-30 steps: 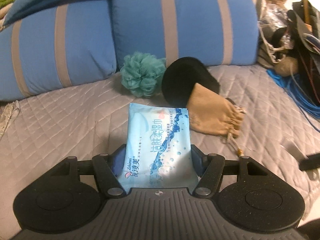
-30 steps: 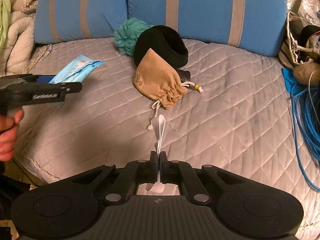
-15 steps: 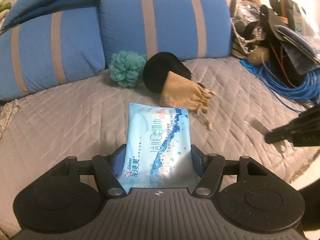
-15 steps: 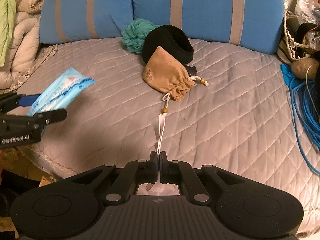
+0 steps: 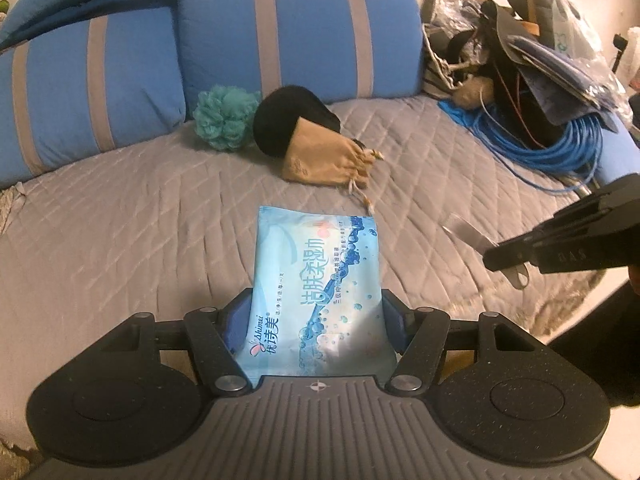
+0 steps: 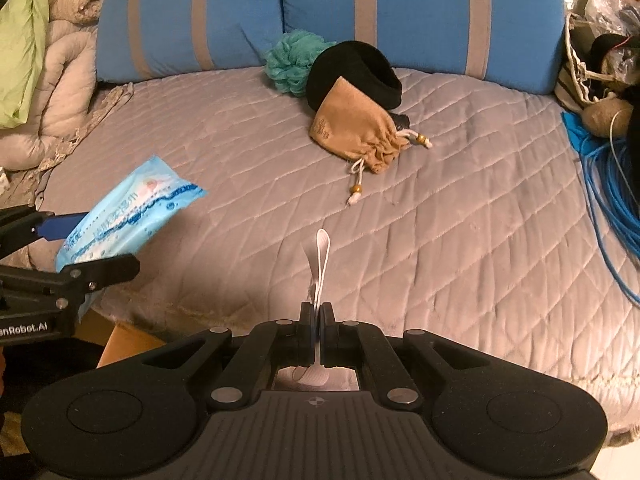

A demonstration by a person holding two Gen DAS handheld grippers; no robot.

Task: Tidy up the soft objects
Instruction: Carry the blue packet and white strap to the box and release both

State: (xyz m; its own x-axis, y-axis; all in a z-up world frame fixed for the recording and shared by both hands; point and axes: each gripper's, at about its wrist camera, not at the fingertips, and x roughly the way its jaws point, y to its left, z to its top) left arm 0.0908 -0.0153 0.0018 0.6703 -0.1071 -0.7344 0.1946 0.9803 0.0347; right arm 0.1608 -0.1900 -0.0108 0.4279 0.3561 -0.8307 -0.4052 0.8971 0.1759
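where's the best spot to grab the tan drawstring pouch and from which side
Take the tan drawstring pouch probably at its cinched neck, coming from above on the near-right side. The neck is gathered narrow, faces the open quilt, and lies clear of the black hat that the wider end leans on.

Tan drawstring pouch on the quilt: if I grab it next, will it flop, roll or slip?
The tan pouch sags against the black cap, so it probably flops. Its flattish shape looks unlikely to roll. The loose beaded cords may dangle and snag.
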